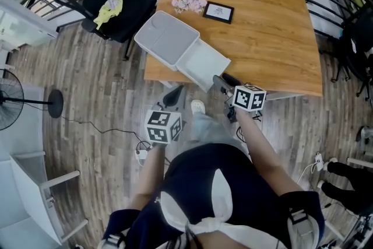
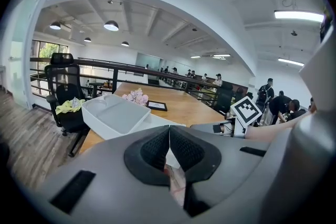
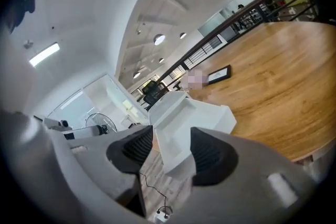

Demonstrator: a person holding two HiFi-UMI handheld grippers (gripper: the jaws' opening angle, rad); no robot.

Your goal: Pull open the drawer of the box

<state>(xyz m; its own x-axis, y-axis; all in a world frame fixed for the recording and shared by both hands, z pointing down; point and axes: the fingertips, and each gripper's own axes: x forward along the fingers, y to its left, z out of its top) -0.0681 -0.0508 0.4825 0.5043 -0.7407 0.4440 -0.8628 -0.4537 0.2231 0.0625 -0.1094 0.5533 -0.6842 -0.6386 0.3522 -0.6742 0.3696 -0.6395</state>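
Observation:
A white box (image 1: 166, 38) lies at the near left edge of the wooden table (image 1: 268, 38), with its drawer (image 1: 204, 66) drawn out toward me past the table's edge. My right gripper (image 1: 220, 82) hovers just off the drawer's front end with its jaws apart. In the right gripper view the drawer (image 3: 178, 134) shows in the gap of the right gripper (image 3: 172, 148), and the pads do not press on it. My left gripper (image 1: 173, 94) hangs below the table edge, left of the drawer. In its own view the left gripper (image 2: 169, 132) has its pads together and holds nothing, with the box (image 2: 113, 113) ahead.
Pink flowers (image 1: 189, 2) and a framed card (image 1: 218, 11) lie behind the box. A black chair (image 1: 111, 3) with a yellow cloth stands left of the table. A floor fan (image 1: 11, 102) and cables (image 1: 140, 151) sit on the wood floor. A railing runs behind the table.

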